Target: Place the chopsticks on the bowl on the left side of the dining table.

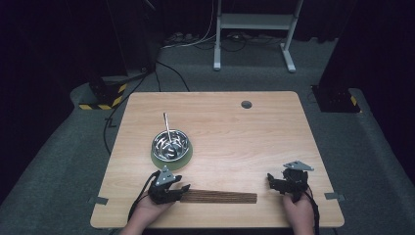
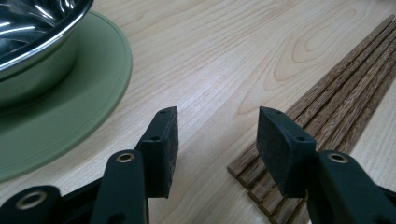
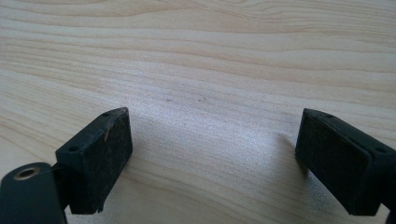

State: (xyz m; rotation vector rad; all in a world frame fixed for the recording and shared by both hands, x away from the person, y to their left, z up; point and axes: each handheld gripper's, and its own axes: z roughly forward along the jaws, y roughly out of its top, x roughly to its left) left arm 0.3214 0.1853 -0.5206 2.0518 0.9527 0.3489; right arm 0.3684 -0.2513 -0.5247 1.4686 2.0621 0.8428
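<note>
Left gripper (image 2: pixel 212 140) sits at the near end of the wooden sticks (image 1: pixel 220 197) on the table (image 1: pixel 274 127) — up close, jaws parted, one pad resting on them, nothing clamped. Right gripper (image 1: pixel 272 183) released over bare wood.

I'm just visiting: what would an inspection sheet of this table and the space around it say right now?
Surface: light wooden table with a round cable hole.
Job's things: row of brown chopsticks lying flat near the front edge.
Clutter: steel bowl on a green mat, a metal utensil leaning in it.
Grippers: left gripper open, one jaw over the chopsticks' end, bare wood between the pads; right gripper open over bare table.
Cables: a black one from each gripper; more on the floor behind.
Surroundings: grey carpet, white stand, striped hazard tape.
</note>
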